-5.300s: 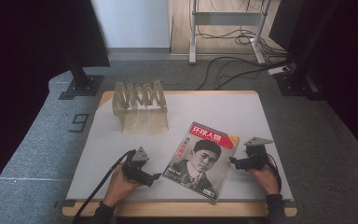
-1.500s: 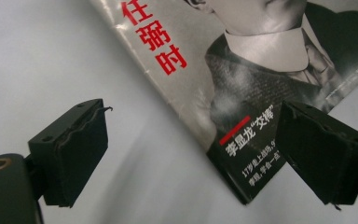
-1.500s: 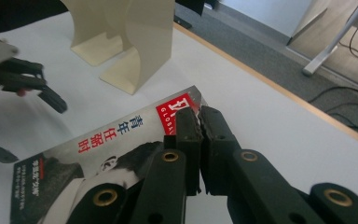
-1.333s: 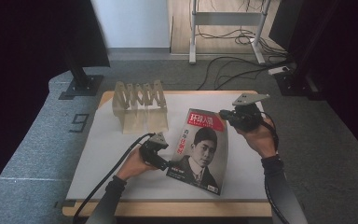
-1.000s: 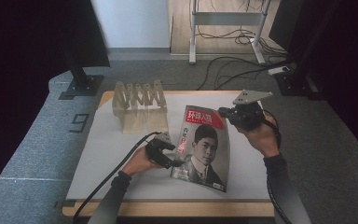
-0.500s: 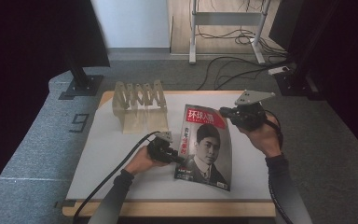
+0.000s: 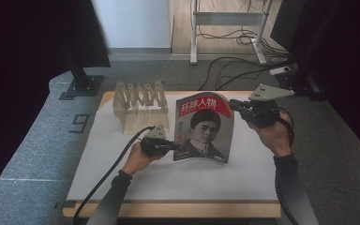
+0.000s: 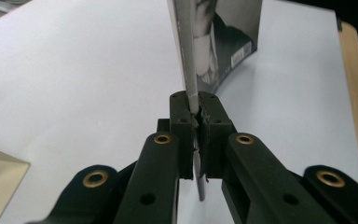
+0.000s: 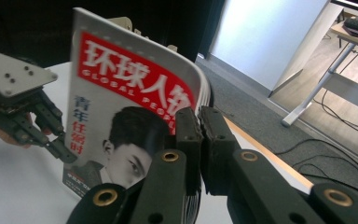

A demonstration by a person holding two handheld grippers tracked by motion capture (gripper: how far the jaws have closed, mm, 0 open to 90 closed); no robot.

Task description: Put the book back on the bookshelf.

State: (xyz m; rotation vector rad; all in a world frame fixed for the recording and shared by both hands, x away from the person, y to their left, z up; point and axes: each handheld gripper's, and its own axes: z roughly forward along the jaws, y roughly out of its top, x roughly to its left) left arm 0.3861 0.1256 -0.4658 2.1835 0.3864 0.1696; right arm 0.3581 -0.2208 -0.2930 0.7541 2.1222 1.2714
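A magazine [image 7: 204,126] stands upright on the white table [image 7: 122,178], cover facing the person, pinched from both sides — the left gripper [image 7: 171,146] clamps its spine edge low down, the right gripper [image 7: 234,105] closes on the opposite edge near the top. A wooden rack [image 7: 138,101] stands just behind, to the left.

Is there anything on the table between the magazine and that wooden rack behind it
Nothing visible. The magazine stands upright, clamped by the left gripper and right gripper. Only bare white mat lies between it and the wooden rack.
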